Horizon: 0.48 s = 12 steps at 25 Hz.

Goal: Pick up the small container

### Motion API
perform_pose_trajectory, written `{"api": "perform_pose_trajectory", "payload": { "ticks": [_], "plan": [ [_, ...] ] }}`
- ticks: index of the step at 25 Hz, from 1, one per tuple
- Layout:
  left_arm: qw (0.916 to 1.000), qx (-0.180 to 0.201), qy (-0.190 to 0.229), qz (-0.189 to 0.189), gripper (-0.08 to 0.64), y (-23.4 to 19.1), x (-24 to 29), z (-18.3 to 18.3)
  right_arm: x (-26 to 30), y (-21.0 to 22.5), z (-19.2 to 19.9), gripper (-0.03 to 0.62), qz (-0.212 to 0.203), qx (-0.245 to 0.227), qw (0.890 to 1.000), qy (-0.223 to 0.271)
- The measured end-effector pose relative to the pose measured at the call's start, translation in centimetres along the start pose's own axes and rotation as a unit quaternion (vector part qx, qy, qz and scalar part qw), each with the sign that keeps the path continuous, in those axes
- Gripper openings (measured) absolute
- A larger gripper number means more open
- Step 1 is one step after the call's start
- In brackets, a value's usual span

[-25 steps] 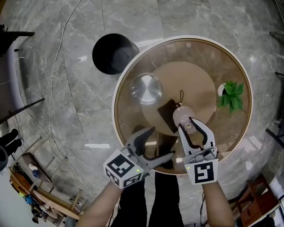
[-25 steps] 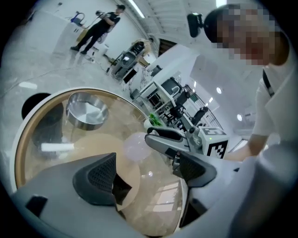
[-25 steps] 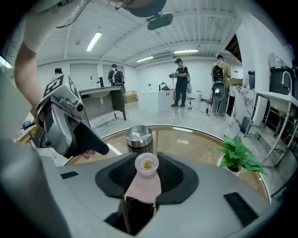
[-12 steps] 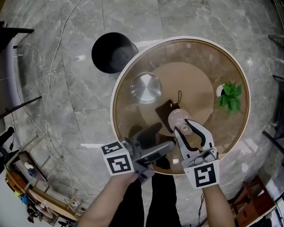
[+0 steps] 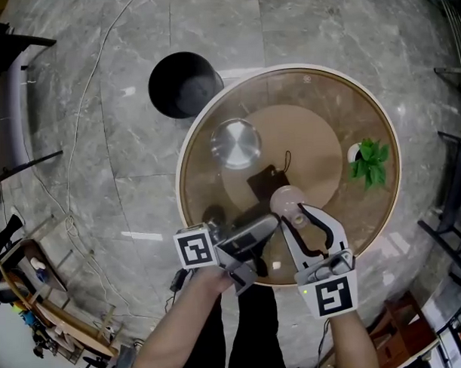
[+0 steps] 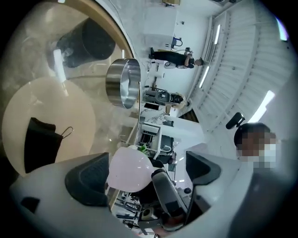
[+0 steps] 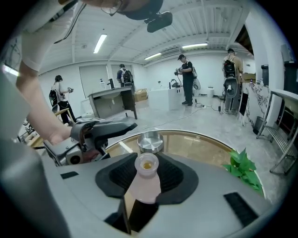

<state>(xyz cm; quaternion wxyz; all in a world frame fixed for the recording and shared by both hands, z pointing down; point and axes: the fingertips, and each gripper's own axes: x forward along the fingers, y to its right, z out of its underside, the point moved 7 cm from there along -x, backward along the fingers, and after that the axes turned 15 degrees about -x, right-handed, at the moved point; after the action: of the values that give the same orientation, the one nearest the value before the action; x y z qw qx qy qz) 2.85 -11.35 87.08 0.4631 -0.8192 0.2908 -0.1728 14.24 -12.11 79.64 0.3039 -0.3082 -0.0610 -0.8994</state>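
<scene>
One small container, a pale pink bottle with its open mouth on top, stands upright between the jaws of the right gripper, which pinch its body from both sides. From the head view it sits over the bench at about 6 o'clock, close to the person's edge; whether its base touches the glass I cannot tell.

The left gripper, lying on its side at about 7 o'clock, points in toward the container. Its jaws are spread wide and opening. In the left gripper view the container shows between them, nearer the left pad, together with one jaw of the right gripper, and neither pad is seen pressing on it.

The bench is one round glass top with a pale rim and one round wooden disc under its middle. On it are three other things. One black pouch with a thin loop lies just beside the container at about 11 o'clock from it. One shiny metal bowl sits at 10 o'clock on the bench, well apart from the pouch. One small green plant stands at 3 o'clock near the rim.

One black bin stands on the marble floor, just off the bench at 10 to 11 o'clock. One thin cable trails across the floor.

In the right gripper view, four people can be counted far behind.
</scene>
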Motion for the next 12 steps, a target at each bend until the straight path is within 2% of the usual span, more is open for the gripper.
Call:
{"api": "perform_pose_trajectory", "payload": {
  "ticks": [4,7,9,12],
  "plan": [
    [0.9997,-0.013,-0.012,0.015,0.518,-0.5,0.7,0.3,-1.0,-0.2,-0.4,0.144,0.004,0.027,1.000,0.003],
    [0.9974,-0.047,-0.029,0.046,0.513,-0.7,1.2,0.6,-1.6,-0.6,-0.9,0.144,-0.001,0.033,0.999,0.003],
    [0.9943,-0.070,-0.046,0.065,0.483,-0.7,1.6,1.0,-1.9,-0.9,-1.3,0.144,-0.005,0.031,1.000,0.001],
    [0.9915,-0.084,-0.070,0.071,0.474,-0.6,2.2,1.8,-2.5,-1.1,-1.7,0.144,-0.022,0.007,1.000,-0.003]
  ]
}}
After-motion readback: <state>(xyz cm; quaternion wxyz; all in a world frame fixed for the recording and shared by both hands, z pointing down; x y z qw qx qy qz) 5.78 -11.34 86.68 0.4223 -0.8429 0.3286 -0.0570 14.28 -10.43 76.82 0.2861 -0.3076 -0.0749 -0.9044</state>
